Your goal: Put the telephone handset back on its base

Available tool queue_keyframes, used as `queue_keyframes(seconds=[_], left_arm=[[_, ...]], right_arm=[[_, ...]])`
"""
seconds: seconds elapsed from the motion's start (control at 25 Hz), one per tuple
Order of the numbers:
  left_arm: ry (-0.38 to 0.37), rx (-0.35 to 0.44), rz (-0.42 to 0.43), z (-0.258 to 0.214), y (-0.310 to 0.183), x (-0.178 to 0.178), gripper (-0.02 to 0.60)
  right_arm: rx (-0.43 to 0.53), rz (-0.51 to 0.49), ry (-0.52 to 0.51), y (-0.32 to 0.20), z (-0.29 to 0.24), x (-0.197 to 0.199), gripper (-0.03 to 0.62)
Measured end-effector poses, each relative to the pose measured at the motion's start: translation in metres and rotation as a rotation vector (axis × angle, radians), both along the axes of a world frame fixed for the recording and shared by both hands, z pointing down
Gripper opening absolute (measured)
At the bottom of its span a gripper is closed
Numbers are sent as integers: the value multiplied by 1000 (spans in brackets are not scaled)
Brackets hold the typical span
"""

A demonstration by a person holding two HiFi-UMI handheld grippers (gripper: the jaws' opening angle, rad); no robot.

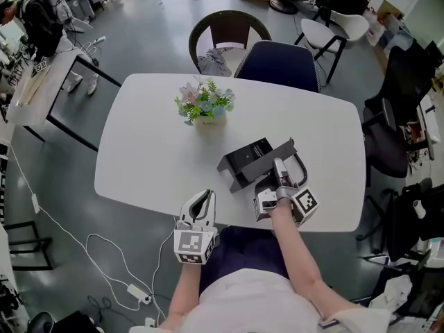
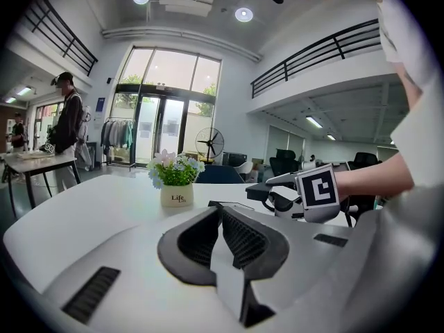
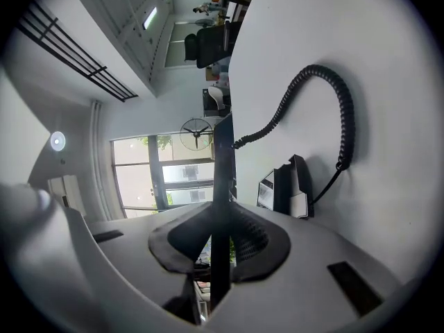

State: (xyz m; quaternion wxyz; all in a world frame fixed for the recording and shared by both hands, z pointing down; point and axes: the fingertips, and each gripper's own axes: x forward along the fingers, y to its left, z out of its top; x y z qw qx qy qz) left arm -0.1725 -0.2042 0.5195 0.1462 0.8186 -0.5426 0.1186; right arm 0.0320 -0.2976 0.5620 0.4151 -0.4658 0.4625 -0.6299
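The black telephone base [image 1: 246, 157] lies on the white table [image 1: 152, 144], right of centre. My right gripper [image 1: 279, 164] is shut on the black handset [image 1: 286, 148] and holds it just right of the base and close over it. The right gripper view shows the handset [image 3: 223, 165] edge-on as a thin dark bar pinched between the jaws of the gripper [image 3: 220, 234]. Beyond it, the coiled cord [image 3: 343, 109] loops over the table to the base [image 3: 288, 186]. My left gripper [image 1: 201, 201] rests at the table's near edge, shut and empty [image 2: 220, 217].
A small pot of flowers [image 1: 207, 109] stands on the table behind the phone. A blue chair [image 1: 277, 61] and a wicker chair [image 1: 229, 30] are at the far side. A white cable [image 1: 104, 255] trails over the floor at the left, near another table [image 1: 41, 89].
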Motion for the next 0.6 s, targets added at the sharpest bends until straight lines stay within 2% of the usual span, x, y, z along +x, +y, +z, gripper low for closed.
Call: queue_keyframes(seconds=[0.6], left_arm=[[-9, -40, 4, 11, -9, 3, 34]], right_arm=[[-56, 23, -55, 15, 30, -13, 91]])
